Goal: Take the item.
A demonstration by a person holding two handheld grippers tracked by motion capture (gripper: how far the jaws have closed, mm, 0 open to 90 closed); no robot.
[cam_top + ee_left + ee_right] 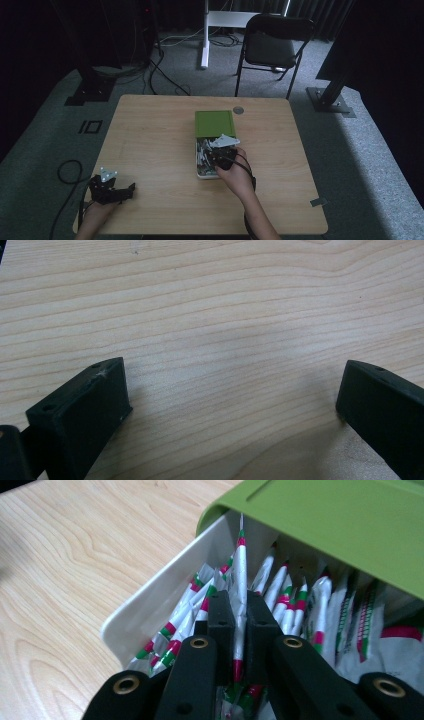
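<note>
My right gripper point(239, 611) has its jaws pressed together on one slim white packet point(240, 575), a stick-shaped sachet banded green and pink-red near both ends. It stands upright between the jaws, long axis running along them, its top end pointing at the underside of the green lid point(345, 525).

The packet sits inside the white box point(150, 611), among many more packets point(295, 605) of the same colouring. Those lean at mixed angles; flatter, wider sachets lie toward the right of the right gripper view.

In the high view the box point(198, 175) rests right of the middle of the wooden table point(150, 150). The green lid point(215, 123) covers its far half, leaving the near half open, and my right gripper point(223, 156) is down in that opening. The grey plate on top of it lies against the lid's near edge.

Room: the lid overhangs closely above the held packet's tip. The box's white wall is close on the left in the right gripper view. Bare tabletop lies open beyond that wall.

My left gripper point(111, 189) rests near the table's near left corner, well apart from the box. In the left gripper view point(235, 405) the jaws stand wide apart, with only bare wood grain between them.

A black folding chair point(272, 42) stands on the carpet beyond the far edge.
</note>
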